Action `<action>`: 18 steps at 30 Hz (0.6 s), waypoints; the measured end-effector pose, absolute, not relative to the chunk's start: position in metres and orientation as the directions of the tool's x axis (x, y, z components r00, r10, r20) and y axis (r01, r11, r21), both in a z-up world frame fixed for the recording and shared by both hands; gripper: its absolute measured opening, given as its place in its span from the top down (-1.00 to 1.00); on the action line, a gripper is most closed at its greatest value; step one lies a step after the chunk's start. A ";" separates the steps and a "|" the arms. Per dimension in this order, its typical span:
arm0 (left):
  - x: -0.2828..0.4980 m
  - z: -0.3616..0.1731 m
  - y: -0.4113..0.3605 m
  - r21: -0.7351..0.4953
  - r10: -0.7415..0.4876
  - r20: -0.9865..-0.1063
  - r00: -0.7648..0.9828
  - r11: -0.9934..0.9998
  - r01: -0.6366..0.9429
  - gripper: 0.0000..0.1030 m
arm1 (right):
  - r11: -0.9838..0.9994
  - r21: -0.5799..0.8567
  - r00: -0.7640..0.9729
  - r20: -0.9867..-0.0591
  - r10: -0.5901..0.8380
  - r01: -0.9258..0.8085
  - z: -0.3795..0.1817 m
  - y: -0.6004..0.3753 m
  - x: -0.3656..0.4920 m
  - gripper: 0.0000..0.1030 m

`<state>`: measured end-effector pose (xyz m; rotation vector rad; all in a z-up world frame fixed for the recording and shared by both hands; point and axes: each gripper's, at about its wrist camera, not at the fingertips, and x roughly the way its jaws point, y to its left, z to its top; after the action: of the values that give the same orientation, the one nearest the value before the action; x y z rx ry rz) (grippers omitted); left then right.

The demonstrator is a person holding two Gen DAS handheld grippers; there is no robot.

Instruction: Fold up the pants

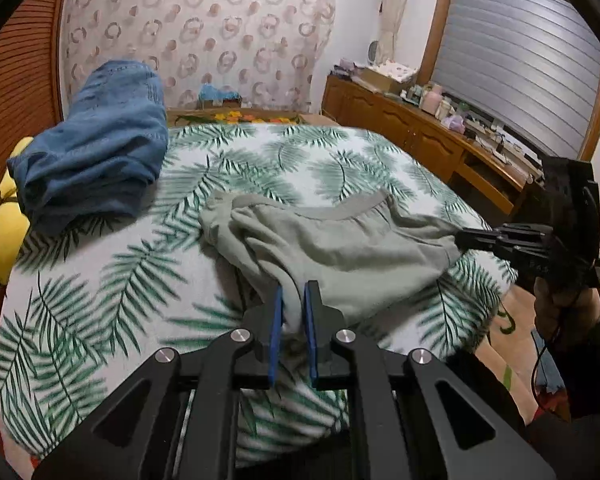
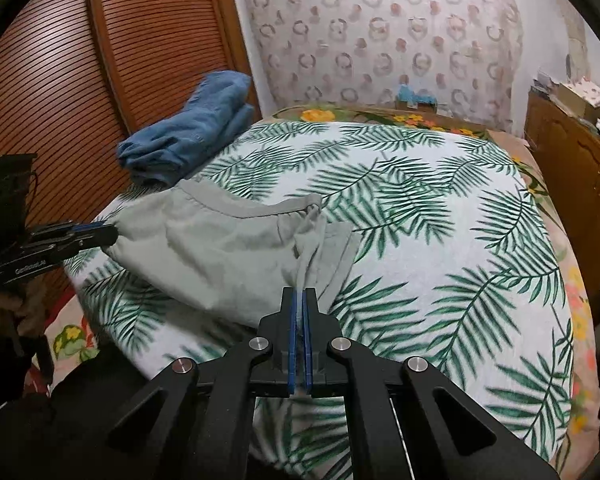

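**Two-Point Hold on Pants Before the Fold**

The pale grey-green cotton pants (image 1: 340, 240) lie on the palm-leaf printed bed cover (image 2: 440, 208), at its near edge, with the elastic waistband (image 2: 252, 208) turned toward the far side of the bed.

The left claw (image 1: 294, 300) is clamped on a bunched fold of the pants at their near edge; cloth fills the gap between its blue pads (image 1: 277, 320). The right claw (image 2: 299, 300) is pressed together on a thin fold of the same garment, nearer the waistband end.

The two holds sit apart along the near edge, which likely keeps the fabric spread so it can be lifted without sagging. The cloth between them is creased and slack.

A folded blue denim garment (image 1: 96, 140) rests beyond the pants, clear of them.
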<state>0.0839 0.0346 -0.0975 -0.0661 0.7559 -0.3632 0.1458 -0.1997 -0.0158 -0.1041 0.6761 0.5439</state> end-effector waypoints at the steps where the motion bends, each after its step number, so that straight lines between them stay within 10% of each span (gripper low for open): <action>1: 0.082 -0.098 0.033 -0.178 -0.336 -0.664 0.668 0.939 0.296 0.77 | 0.856 0.083 0.641 -0.627 0.443 -0.510 -0.017 -0.201 0.145 0.95; 11: 0.079 -0.102 0.030 -0.155 -0.314 -0.685 0.657 0.945 0.289 0.70 | 0.860 0.051 0.649 -0.635 0.420 -0.507 -0.014 -0.201 0.133 0.95; 18: 0.084 -0.105 0.033 -0.140 -0.295 -0.691 0.660 0.950 0.279 0.05 | 0.867 0.003 0.677 -0.623 0.392 -0.499 -0.006 -0.195 0.130 0.93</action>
<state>0.0844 0.0335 -0.1054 -0.0223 0.7856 -0.3249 0.1304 -0.1945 -0.0061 -0.1729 0.6577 0.5036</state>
